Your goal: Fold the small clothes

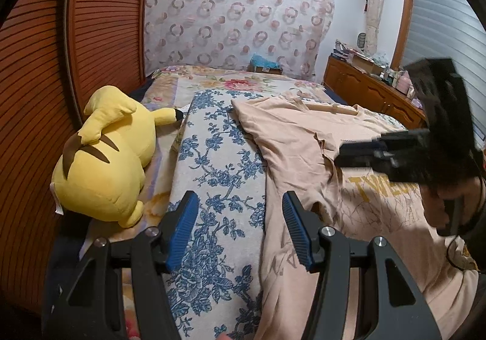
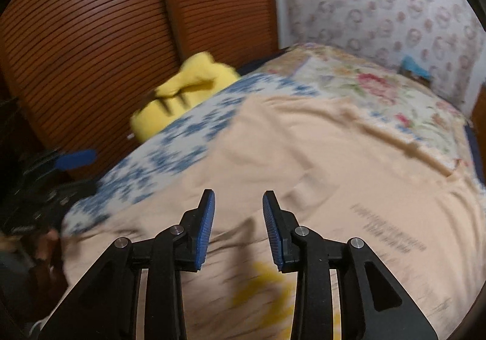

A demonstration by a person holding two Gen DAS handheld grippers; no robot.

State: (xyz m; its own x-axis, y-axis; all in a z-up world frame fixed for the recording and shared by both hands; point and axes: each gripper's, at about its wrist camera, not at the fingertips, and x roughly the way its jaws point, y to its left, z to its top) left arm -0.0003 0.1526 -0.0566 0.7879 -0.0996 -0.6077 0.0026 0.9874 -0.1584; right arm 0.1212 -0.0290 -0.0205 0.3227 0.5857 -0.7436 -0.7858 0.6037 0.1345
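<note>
A peach T-shirt [image 1: 297, 139] with yellow lettering lies spread on the bed, one sleeve lying inward across its chest. My left gripper [image 1: 240, 200] hovers open over the shirt's left edge, where it meets the blue floral cover [image 1: 218, 157]; nothing is between its blue pads. In the blurred right wrist view my right gripper [image 2: 239, 197] stands open above the T-shirt [image 2: 319, 157], with a clear gap and no cloth pinched. The left wrist view shows the right gripper [image 1: 364, 154] as a dark blur over the shirt's right side, held by a hand [image 1: 440, 203].
A yellow plush toy [image 1: 103, 157] lies at the bed's left side against the slatted wooden doors [image 1: 91, 36]. A wooden sideboard [image 1: 364, 87] with clutter stands at the far right. A patterned curtain covers the wall behind the bed.
</note>
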